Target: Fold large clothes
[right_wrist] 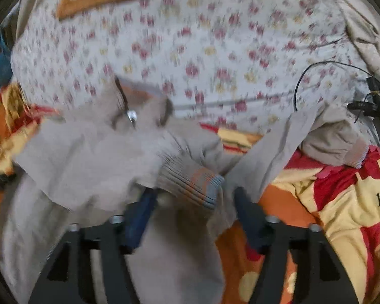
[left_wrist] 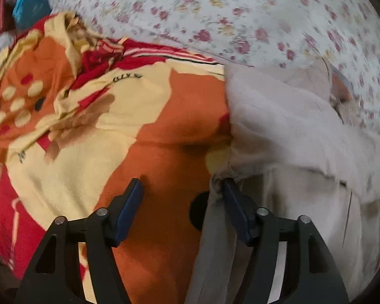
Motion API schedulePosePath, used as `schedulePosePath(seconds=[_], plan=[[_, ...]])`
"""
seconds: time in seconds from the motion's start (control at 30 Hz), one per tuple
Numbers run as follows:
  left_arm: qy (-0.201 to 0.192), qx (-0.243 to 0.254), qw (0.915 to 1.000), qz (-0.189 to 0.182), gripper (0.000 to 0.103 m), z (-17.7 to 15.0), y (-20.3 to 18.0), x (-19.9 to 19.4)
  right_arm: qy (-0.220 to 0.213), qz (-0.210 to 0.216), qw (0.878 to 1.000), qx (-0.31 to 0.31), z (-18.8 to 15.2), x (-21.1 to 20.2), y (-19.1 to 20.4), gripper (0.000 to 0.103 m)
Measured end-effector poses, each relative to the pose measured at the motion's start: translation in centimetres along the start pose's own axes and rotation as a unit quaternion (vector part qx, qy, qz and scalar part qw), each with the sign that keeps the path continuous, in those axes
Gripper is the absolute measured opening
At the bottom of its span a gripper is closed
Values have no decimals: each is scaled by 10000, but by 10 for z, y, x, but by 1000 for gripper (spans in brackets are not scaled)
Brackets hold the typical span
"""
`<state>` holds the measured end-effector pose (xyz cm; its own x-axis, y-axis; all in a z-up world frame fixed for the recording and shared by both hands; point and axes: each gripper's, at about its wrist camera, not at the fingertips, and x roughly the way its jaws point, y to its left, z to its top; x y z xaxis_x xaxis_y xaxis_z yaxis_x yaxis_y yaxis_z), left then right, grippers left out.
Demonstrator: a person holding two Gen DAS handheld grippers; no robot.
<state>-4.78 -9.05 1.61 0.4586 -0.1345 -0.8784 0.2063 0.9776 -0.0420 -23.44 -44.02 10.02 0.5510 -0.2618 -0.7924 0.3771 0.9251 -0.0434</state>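
Left claw gapes, beige jacket brushing its right finger.

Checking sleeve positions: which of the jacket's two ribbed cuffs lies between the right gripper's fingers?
The striped cuff at centre lies between the right gripper fingers. The other cuff rests far right on the blanket.

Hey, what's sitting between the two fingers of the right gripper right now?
In the right wrist view, the beige jacket fills the gap of the right gripper: its striped ribbed cuff lies across the open fingers.
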Motion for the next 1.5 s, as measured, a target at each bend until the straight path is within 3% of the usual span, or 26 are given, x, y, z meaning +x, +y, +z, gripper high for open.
schedulePosePath(seconds=[0.13, 0.27, 0.37, 0.5, 0.53, 0.6, 0.67, 0.73, 0.9, 0.93, 0.97, 1.0, 1.07, 1.13, 1.2, 1.23, 1.3, 1.37, 1.4, 1.5], plan=[[-6, -181, 9998, -35, 68, 2, 7, 1, -134, 878, 9960, 32, 19, -13, 39, 72], [63, -255, 9996, -116, 68, 0, 16, 3, -664, 417, 9958, -481, 29, -29, 80, 74], [98, -372, 9990, -242, 68, 1, 20, -2, -589, 559, 9940, -735, 28, -18, 93, 77], [-501, -262, 9983, -99, 68, 2, 19, -37, -293, -297, 9971, -631, 14, 10, 66, 77], [-662, -253, 9974, -84, 68, 3, 18, -44, -226, -609, 9971, -408, 7, 15, 46, 77], [-909, -245, 9954, -180, 68, 5, 14, -53, -106, -765, 9969, 142, -5, 18, 12, 77], [-875, -167, 9955, -326, 68, 8, 4, -49, 81, -377, 9955, 867, -15, 21, -26, 77], [-772, -83, 9961, -427, 68, 10, -6, -43, 254, -317, 9893, 1405, -20, 25, -49, 77], [-592, 196, 9976, -303, 68, 11, -28, -19, 428, 232, 9873, 1513, -10, 46, -44, 77], [-504, 272, 9982, -178, 68, 11, -31, -10, 539, 374, 9892, 1312, -6, 53, -35, 74], [-402, 308, 9987, -64, 68, 11, -31, -3, 580, 458, 9914, 1081, -3, 58, -24, 48], [-338, 306, 9990, -23, 68, 9, -30, 0, 554, 340, 9949, 774, 2, 61, -12, 31], [-265, 239, 9994, -51, 68, 5, -28, 5, 272, 46, 9991, 308, 12, 55, 6, 27], [-323, 241, 9992, -13, 68, 4, -28, 4, -295, -45, 9996, 26, 21, 36, 19, 23], [-427, 319, 9985, 126, 68, 3, -32, 3, -692, -203, 9973, -169, 27, 25, 24, 22], [-453, 346, 9982, 164, 68, 3, -33, 3, -693, -266, 9969, -254, 27, 28, 24, 22], [-486, 411, 9977, 246, 69, 2, -36, 3, -379, -455, 9976, -368, 27, 50, 20, 29], [-467, 413, 9977, 247, 69, 1, -35, 4, 342, -579, 9973, -301, 18, 84, 4, 29], [-463, 390, 9979, 235, 69, 2, -34, 4, 619, -453, 9971, 17, 14, 90, -12, 31], [-487, 358, 9979, 236, 69, 3, -33, 2, 198, -242, 9970, 710, 11, 60, -35, 43]])
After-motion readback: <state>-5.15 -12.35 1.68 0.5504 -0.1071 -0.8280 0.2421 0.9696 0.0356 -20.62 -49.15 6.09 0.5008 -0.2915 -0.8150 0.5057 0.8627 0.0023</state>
